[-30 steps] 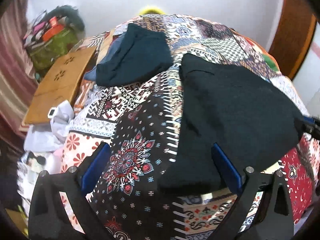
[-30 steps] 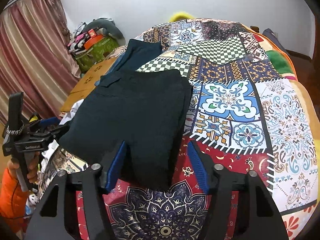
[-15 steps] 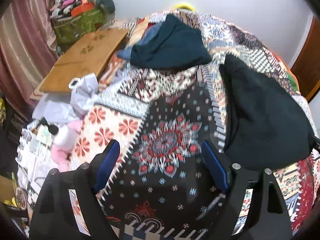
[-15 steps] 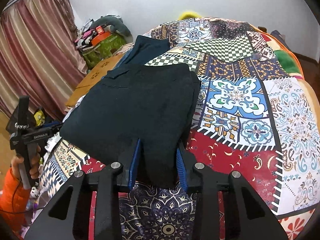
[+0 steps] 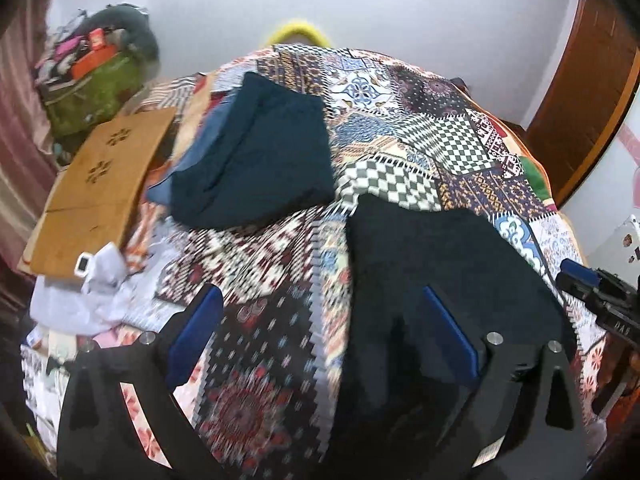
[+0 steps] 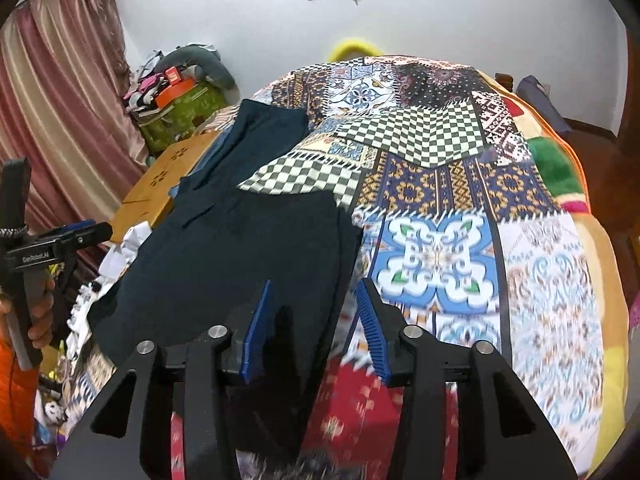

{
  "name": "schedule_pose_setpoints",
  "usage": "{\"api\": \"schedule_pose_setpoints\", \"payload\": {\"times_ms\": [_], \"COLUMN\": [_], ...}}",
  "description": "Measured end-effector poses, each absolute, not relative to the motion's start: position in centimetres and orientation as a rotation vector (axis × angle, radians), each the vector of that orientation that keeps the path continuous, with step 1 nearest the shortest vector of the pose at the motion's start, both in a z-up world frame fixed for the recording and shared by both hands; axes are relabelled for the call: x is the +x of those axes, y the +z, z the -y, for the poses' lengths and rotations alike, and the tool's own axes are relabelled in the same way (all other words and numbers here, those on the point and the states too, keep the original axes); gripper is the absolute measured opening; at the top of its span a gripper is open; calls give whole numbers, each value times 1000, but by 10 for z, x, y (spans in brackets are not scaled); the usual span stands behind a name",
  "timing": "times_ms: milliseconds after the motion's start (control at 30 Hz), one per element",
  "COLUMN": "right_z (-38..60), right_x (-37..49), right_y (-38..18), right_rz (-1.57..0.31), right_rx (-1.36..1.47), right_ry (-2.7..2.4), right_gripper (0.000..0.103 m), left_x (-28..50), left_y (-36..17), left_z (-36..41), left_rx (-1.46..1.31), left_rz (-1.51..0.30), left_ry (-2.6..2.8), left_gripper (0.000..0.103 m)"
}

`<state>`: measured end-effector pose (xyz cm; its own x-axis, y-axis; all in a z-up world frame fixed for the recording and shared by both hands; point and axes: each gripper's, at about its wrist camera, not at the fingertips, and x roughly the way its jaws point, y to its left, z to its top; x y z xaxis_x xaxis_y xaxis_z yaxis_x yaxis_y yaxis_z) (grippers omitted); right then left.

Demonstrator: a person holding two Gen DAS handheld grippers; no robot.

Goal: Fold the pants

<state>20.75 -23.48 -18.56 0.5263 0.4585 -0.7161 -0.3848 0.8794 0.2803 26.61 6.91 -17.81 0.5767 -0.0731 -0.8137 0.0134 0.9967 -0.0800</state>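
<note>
Pants (image 6: pixel 240 256) of dark, matte cloth lie flat on the bed, folded into a broad slab with a straight right edge. We hold our right gripper (image 6: pixel 312 300) over their near edge, its ribbed blue pads (image 6: pixel 370 320) partly spread, the cloth's corner between them but ungripped. Our left gripper (image 5: pixel 320 332) gapes wide, its smooth blue pads (image 5: pixel 196 328) straddling the pants' left edge, gripping nothing. Beneath spreads a patchwork quilt (image 6: pixel 440 248) of checks and medallions. Farther off lie second folded dark-teal pants (image 5: pixel 260 152) and a flat wooden board (image 5: pixel 100 188).
</note>
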Motion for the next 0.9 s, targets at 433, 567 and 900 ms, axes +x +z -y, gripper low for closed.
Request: {"api": "schedule_pose_setpoints", "payload": {"times_ms": [433, 567, 900], "right_z": [204, 193, 180], "right_x": [289, 311, 309], "right_y": [-213, -229, -246], "right_rz": [-962, -1050, -1048], "right_rx": [64, 63, -96], "right_ry": [580, 626, 638], "right_gripper": [43, 24, 15], "left_x": [357, 364, 360], "left_y": [-225, -236, -248], "left_z": [-47, -42, -30], "left_rx": [-36, 9, 105], "left_rz": [-1078, -1081, -1060], "left_ry": [-109, -130, -111], "left_gripper": [95, 78, 63]}}
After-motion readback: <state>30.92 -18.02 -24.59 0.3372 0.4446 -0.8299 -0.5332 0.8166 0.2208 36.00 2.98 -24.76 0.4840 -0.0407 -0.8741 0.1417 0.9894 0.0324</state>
